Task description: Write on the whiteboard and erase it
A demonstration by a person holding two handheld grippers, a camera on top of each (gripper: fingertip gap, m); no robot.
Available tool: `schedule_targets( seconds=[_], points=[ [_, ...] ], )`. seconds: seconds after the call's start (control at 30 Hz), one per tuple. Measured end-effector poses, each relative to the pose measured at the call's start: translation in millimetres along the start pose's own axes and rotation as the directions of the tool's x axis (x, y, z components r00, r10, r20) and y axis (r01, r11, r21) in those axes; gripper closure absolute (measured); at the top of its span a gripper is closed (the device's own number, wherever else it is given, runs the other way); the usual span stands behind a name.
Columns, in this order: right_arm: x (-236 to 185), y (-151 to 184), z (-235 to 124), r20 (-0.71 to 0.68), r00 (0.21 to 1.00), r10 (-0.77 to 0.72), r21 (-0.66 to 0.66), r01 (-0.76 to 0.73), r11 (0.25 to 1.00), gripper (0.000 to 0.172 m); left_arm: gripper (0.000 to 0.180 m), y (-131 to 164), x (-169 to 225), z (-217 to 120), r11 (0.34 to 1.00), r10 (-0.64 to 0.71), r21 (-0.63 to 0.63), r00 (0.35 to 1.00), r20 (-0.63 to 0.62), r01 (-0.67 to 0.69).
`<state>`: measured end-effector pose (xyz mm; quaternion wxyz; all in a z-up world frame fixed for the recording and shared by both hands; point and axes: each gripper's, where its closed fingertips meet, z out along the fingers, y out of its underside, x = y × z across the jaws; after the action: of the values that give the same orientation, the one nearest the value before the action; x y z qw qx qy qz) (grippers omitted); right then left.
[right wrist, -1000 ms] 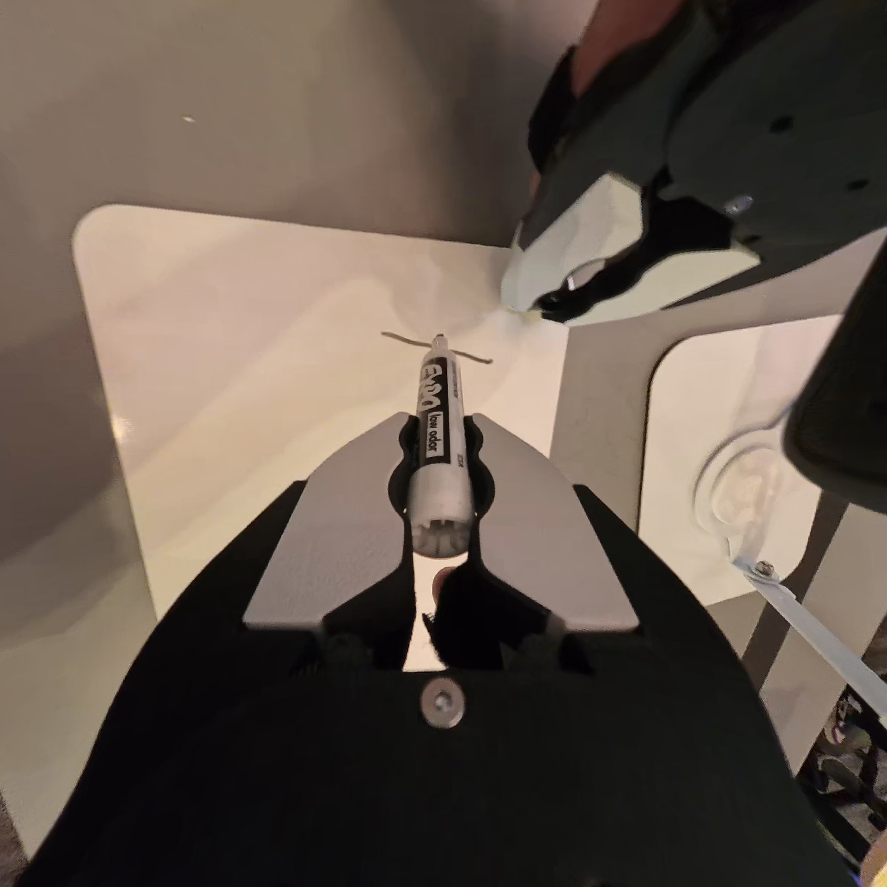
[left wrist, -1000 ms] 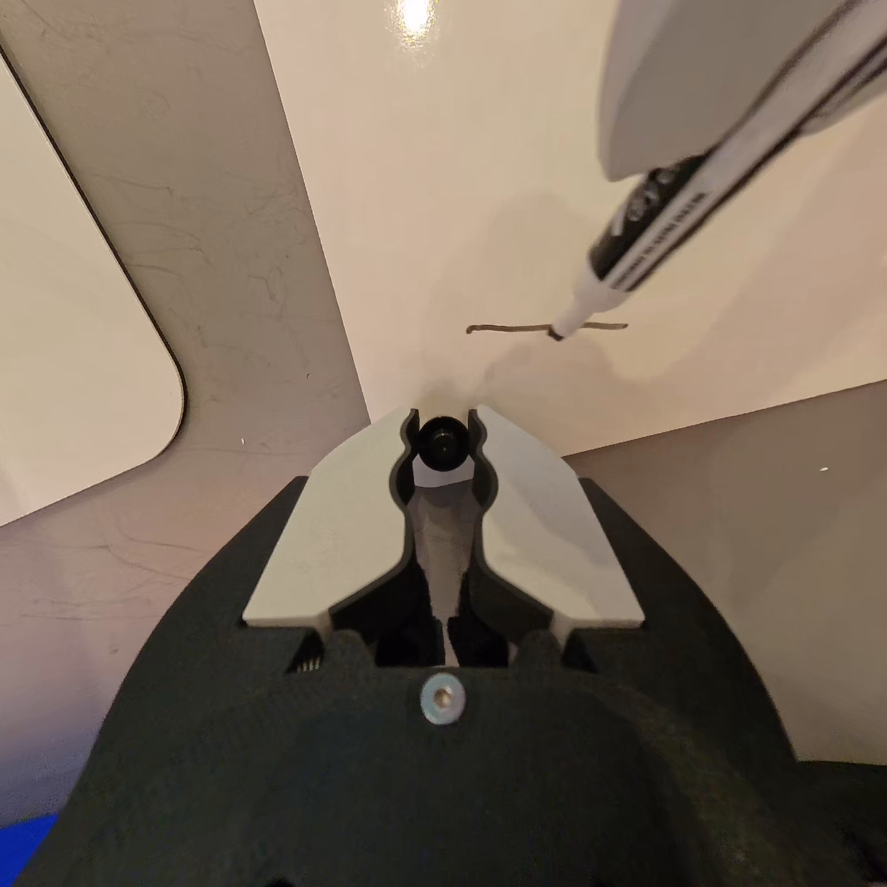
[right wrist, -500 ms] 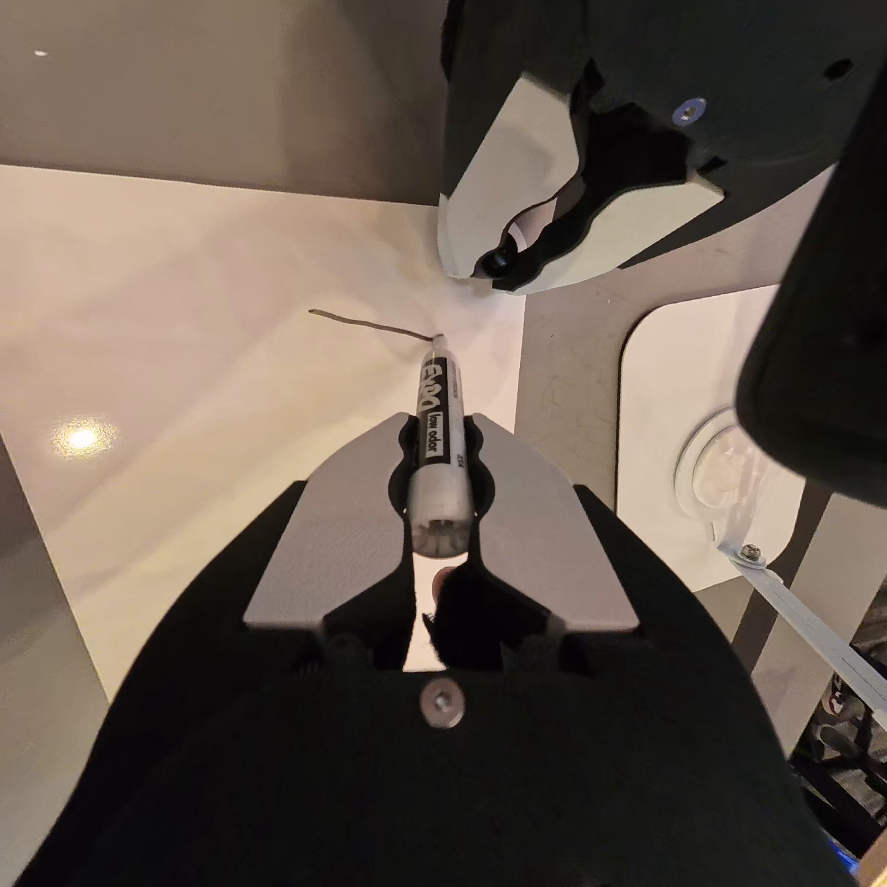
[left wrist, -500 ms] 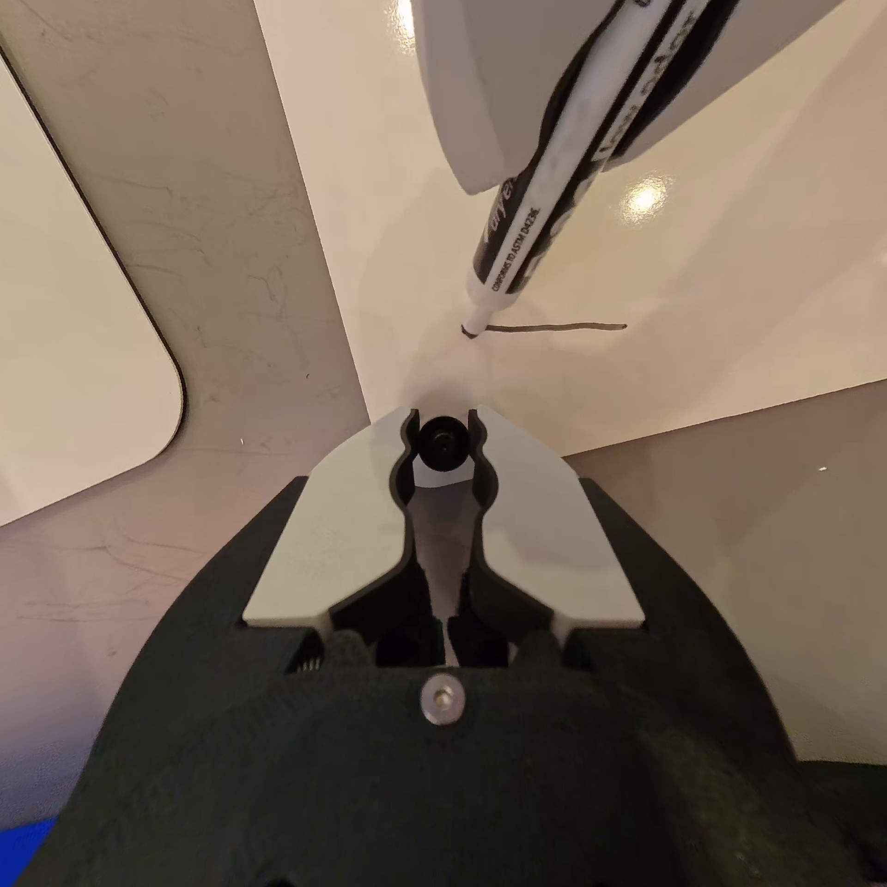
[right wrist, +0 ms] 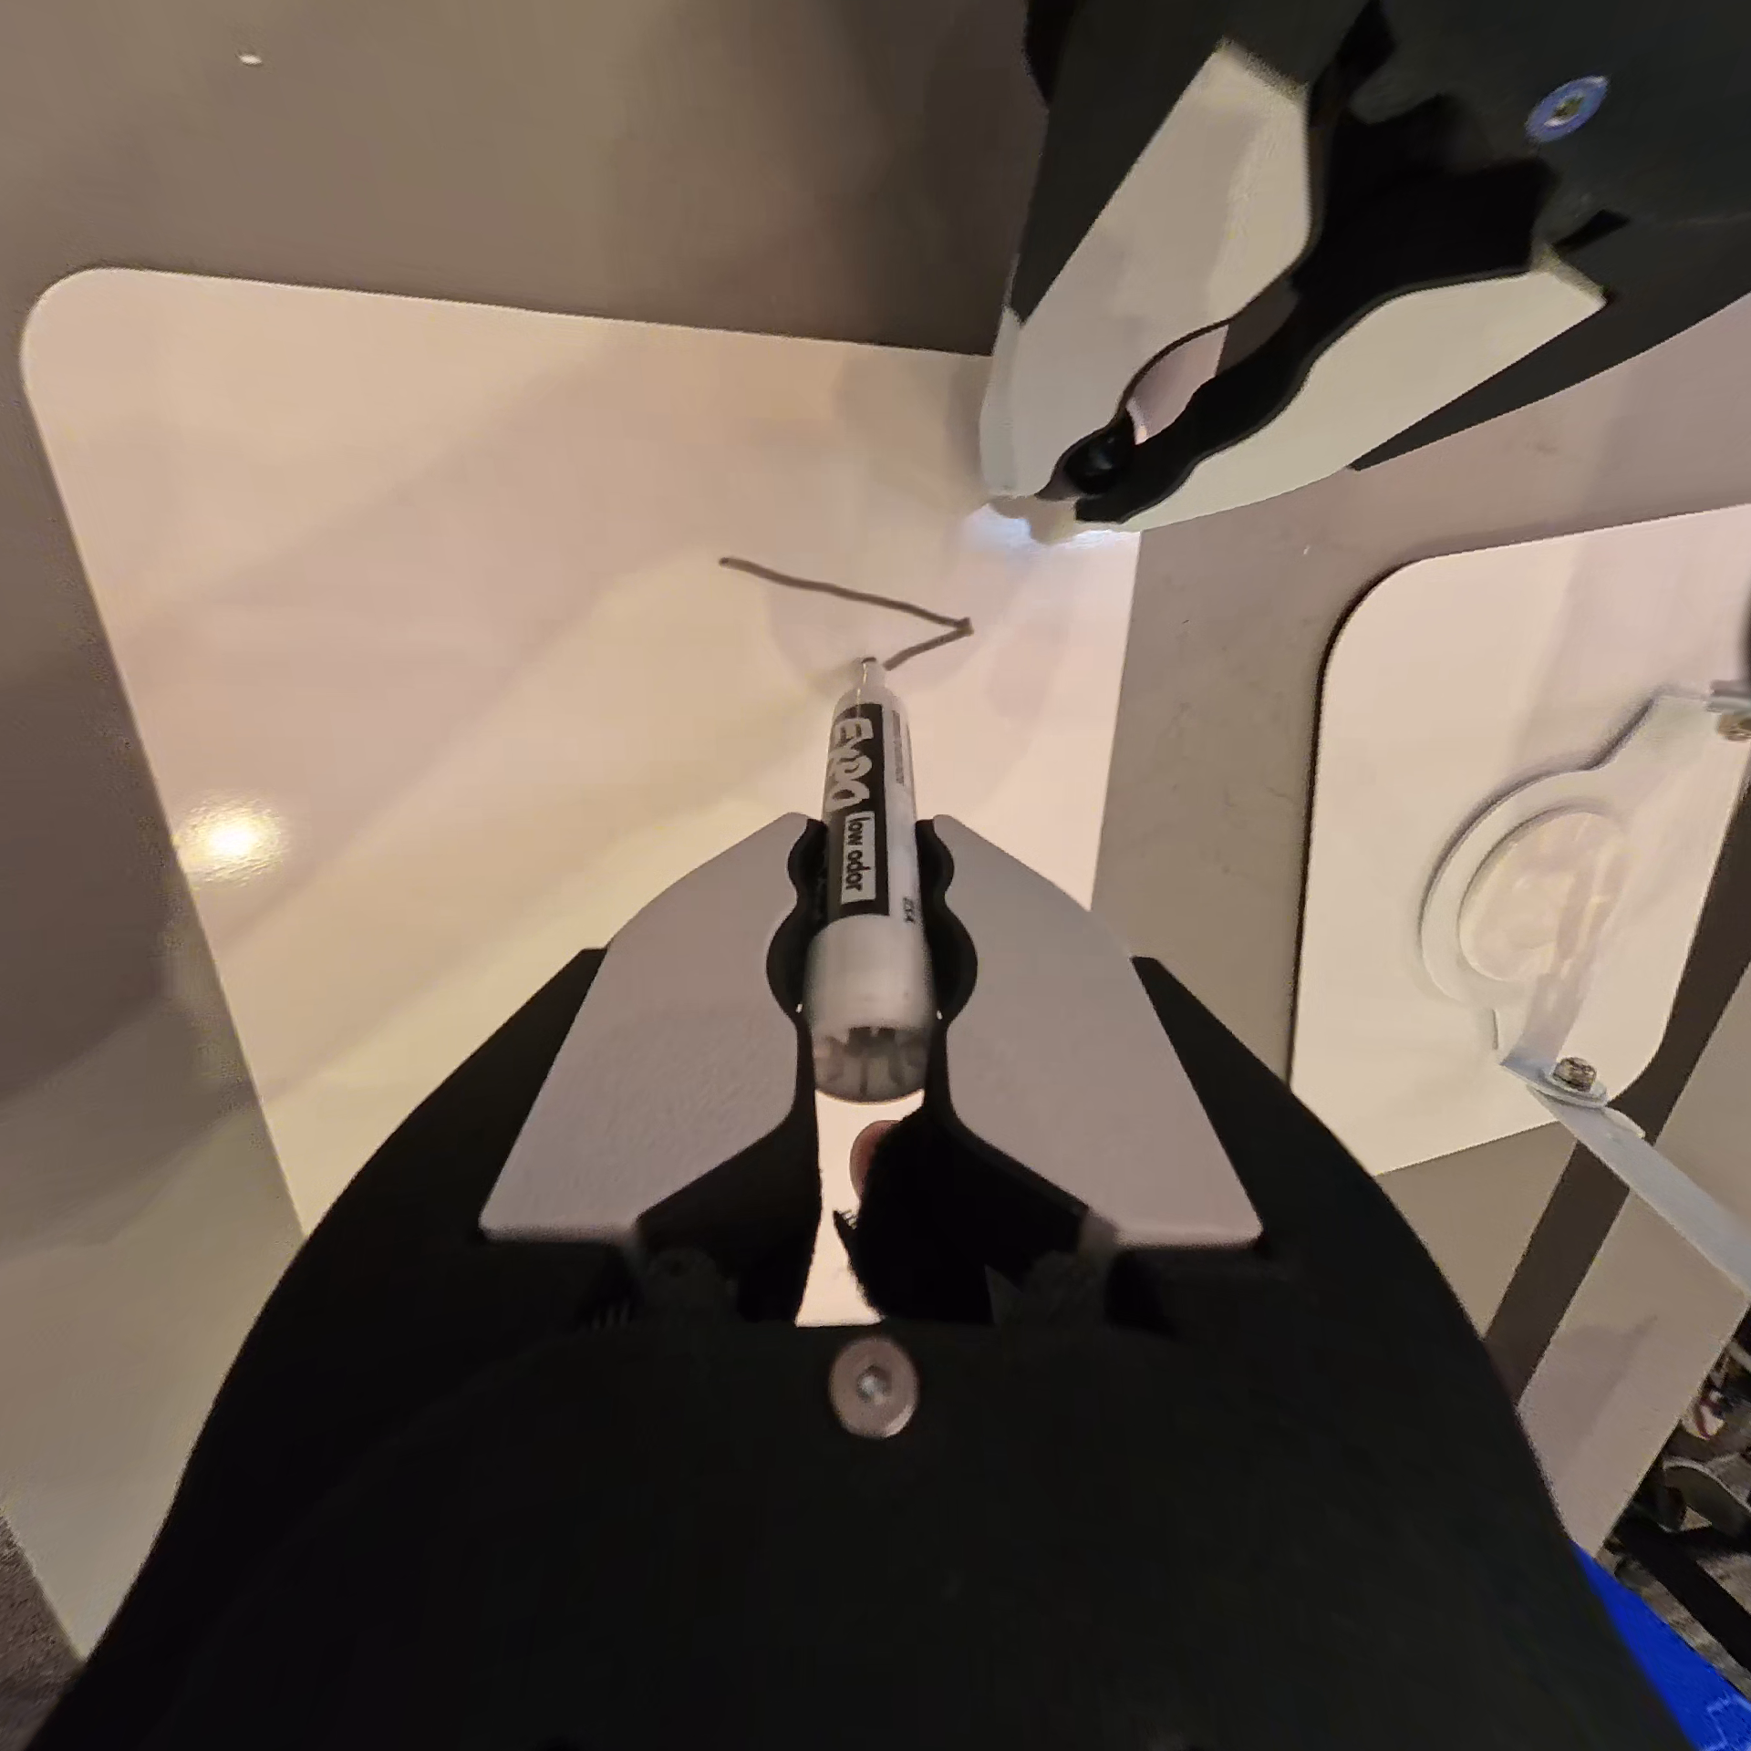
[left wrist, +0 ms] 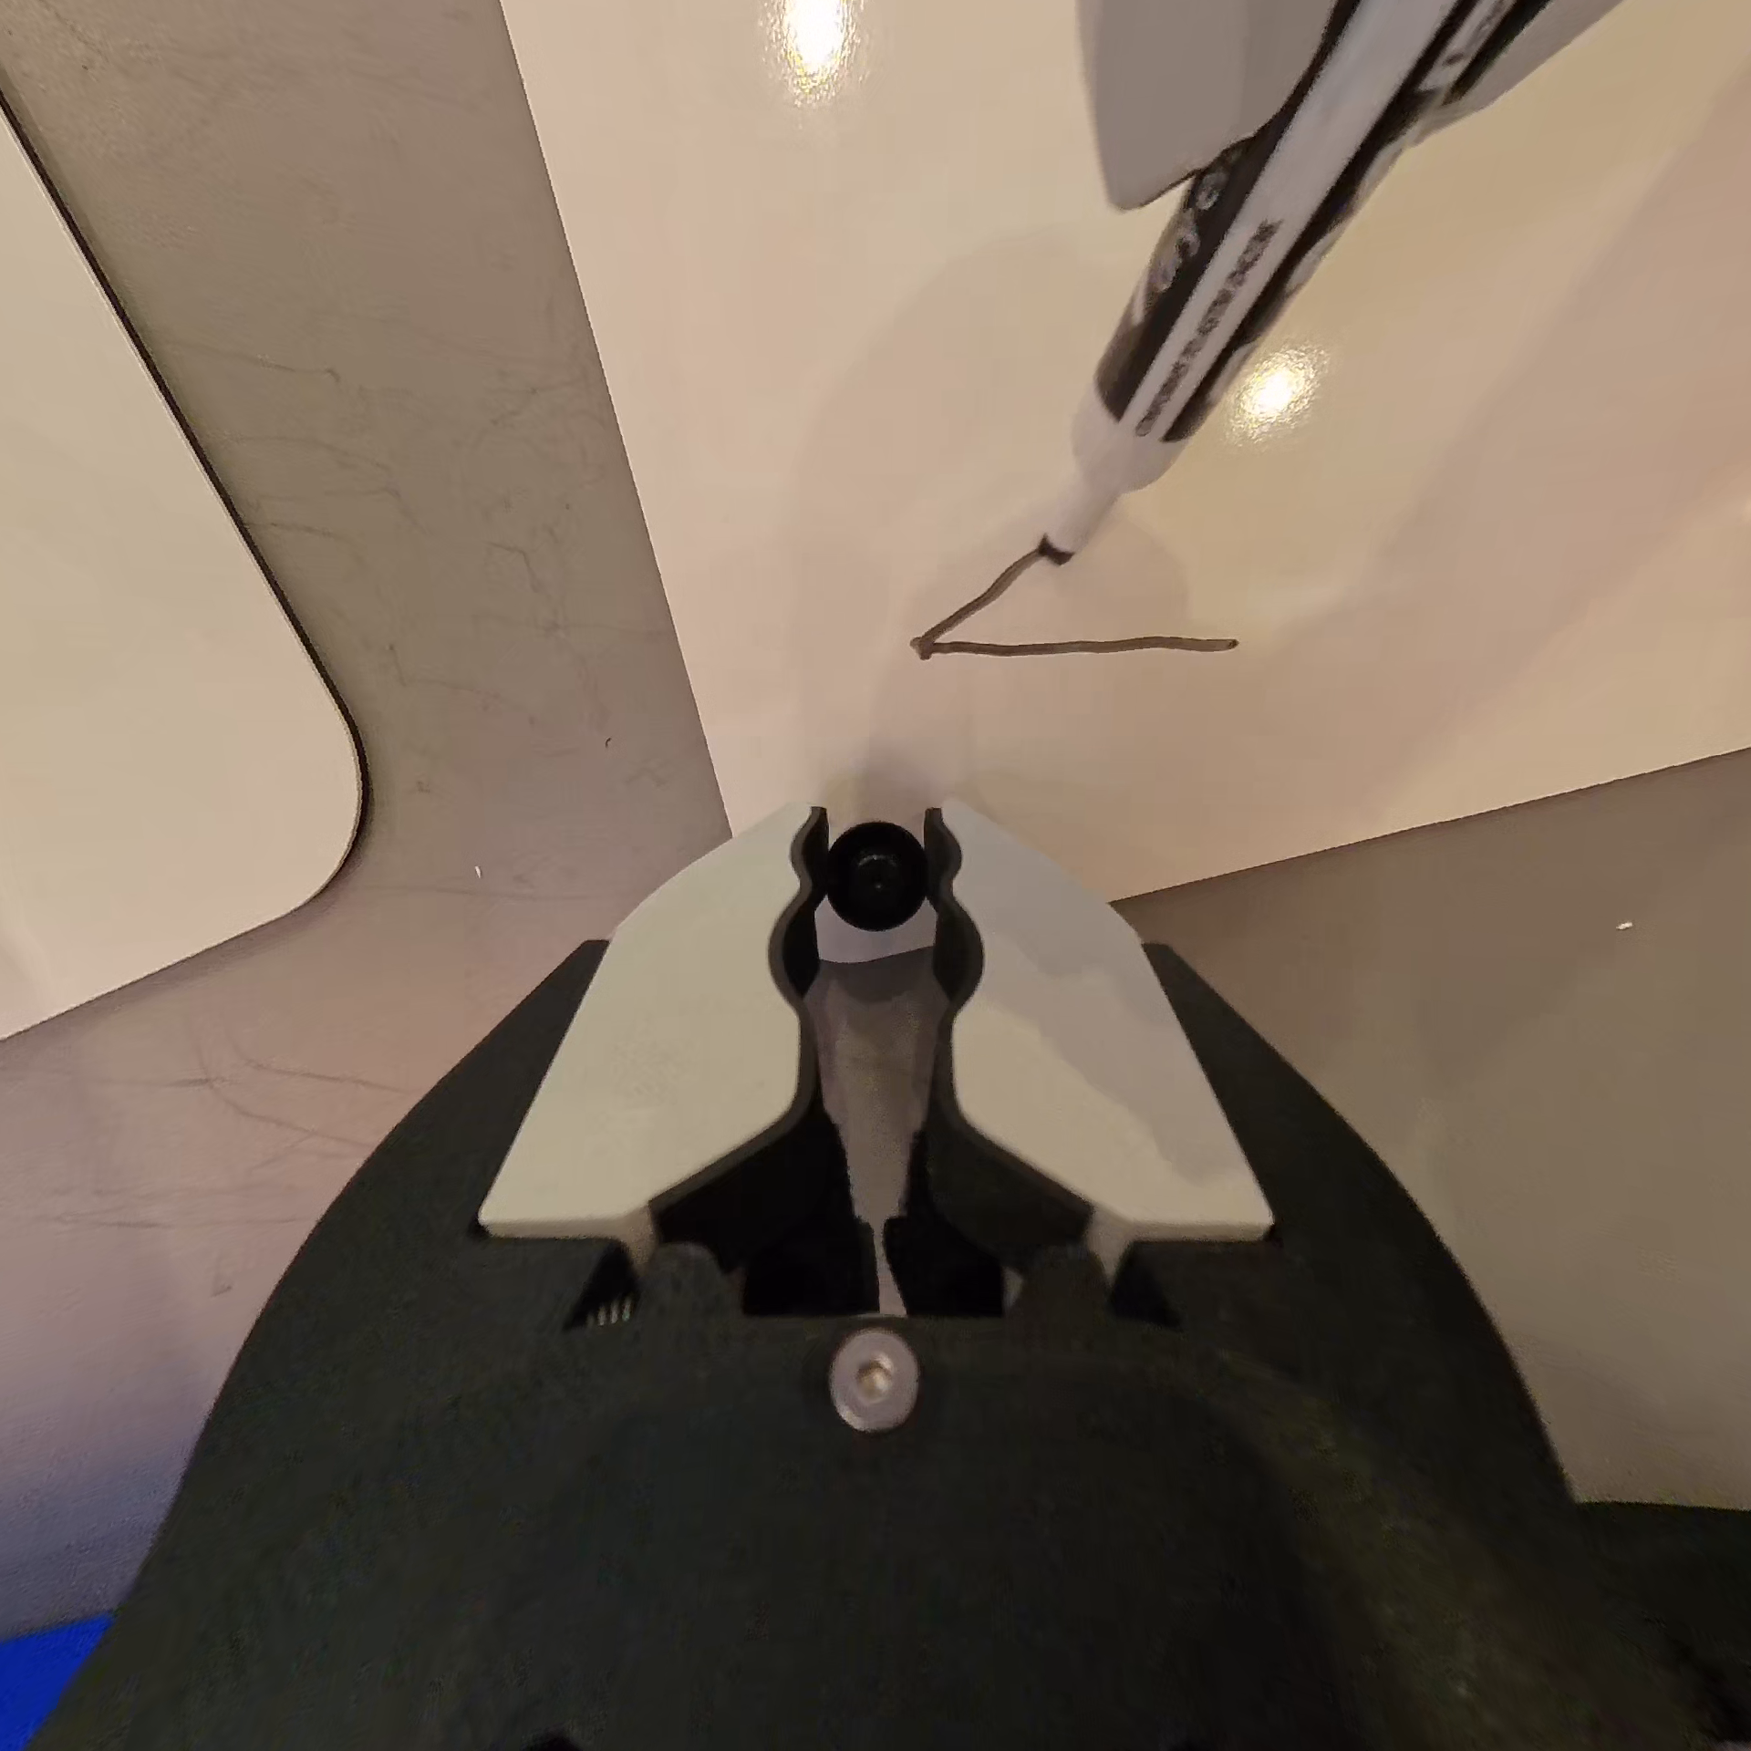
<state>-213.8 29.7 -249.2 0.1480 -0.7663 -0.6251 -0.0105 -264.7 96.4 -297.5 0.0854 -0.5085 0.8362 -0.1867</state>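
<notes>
My right gripper (right wrist: 870, 834) is shut on a black-and-white dry-erase marker (right wrist: 867, 853). The marker's tip touches the white whiteboard (right wrist: 474, 568) at the end of a dark drawn line (right wrist: 834, 592). In the left wrist view the marker (left wrist: 1194, 351) comes down from the upper right onto the whiteboard (left wrist: 853, 379). The line (left wrist: 1080, 648) there is a horizontal stroke with a short diagonal stroke rising from its left end. My left gripper (left wrist: 874, 834) is shut on a small round black marker cap (left wrist: 874, 881) at the whiteboard's near corner. It also shows in the right wrist view (right wrist: 1090, 474).
The whiteboard lies on a grey surface (left wrist: 426, 426). A second white panel (right wrist: 1421, 758) lies beside it and carries a clear suction mount (right wrist: 1554, 900) with a metal strip (right wrist: 1611, 1137). It also shows in the left wrist view (left wrist: 142, 568). A blue object (left wrist: 47, 1687) is at the bottom left. The tips of one gripper are about 10 centimetres away from the tips of the other.
The right gripper drew the marker to the left end of the horizontal stroke, then up and to the right, adding a diagonal stroke. The left gripper stayed still with the cap.
</notes>
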Motion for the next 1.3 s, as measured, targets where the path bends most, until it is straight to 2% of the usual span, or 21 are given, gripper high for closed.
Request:
schedule_targets(
  seconds=[0.37, 0.63, 1.3],
  points=[
    [-27, 5, -8, 0.023, 1.0, -0.009, -0.017, 0.009, 1.0, 0.151, 0.16, 0, 0, 0, 1.0, 0.0, -0.003, 1.0, 0.003, 0.0],
    [-13, -13, -12, -0.033, 0.999, -0.005, 0.077, 0.008, 0.997, 0.15, 0.16, 0, 0, 0, 1.0, 0.0, -0.004, 1.0, 0.004, 0.0],
    [-8, -15, 2, -0.01, 1.0, -0.026, 0.05, 0.027, 0.998, 0.151, 0.16, 0, 0, 0, 1.0, 0.0, 0.0, 1.0, 0.0, 0.0]
  ],
)
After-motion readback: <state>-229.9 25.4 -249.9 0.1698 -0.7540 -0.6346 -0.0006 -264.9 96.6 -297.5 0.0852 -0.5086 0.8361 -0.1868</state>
